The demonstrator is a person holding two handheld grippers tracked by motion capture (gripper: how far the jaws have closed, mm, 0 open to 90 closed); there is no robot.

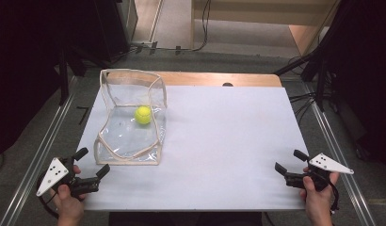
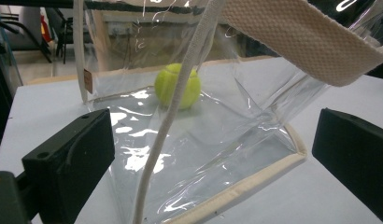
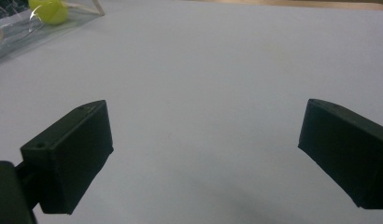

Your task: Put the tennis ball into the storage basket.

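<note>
A clear plastic bag (image 1: 130, 136) with cream fabric trim lies on the white table (image 1: 219, 141) at the left, its mouth slumped open. Inside it rests a yellow-green tennis ball (image 1: 143, 114), also seen through the plastic in the left gripper view (image 2: 177, 86). My left gripper (image 1: 92, 162) is open just short of the bag's near corner; the bag's edge (image 2: 236, 191) and a strap (image 2: 166, 126) lie between and ahead of its jaws. My right gripper (image 1: 291, 161) is open at the table's front right, with bare table between its jaws (image 3: 203, 140).
The wooden table edge (image 1: 214, 78) shows at the back. Metal rails (image 1: 36, 155) run along both sides of the table. Cables and dark stands (image 1: 318, 70) crowd the floor at the back right. In the right gripper view the ball (image 3: 49, 11) sits far off at top left.
</note>
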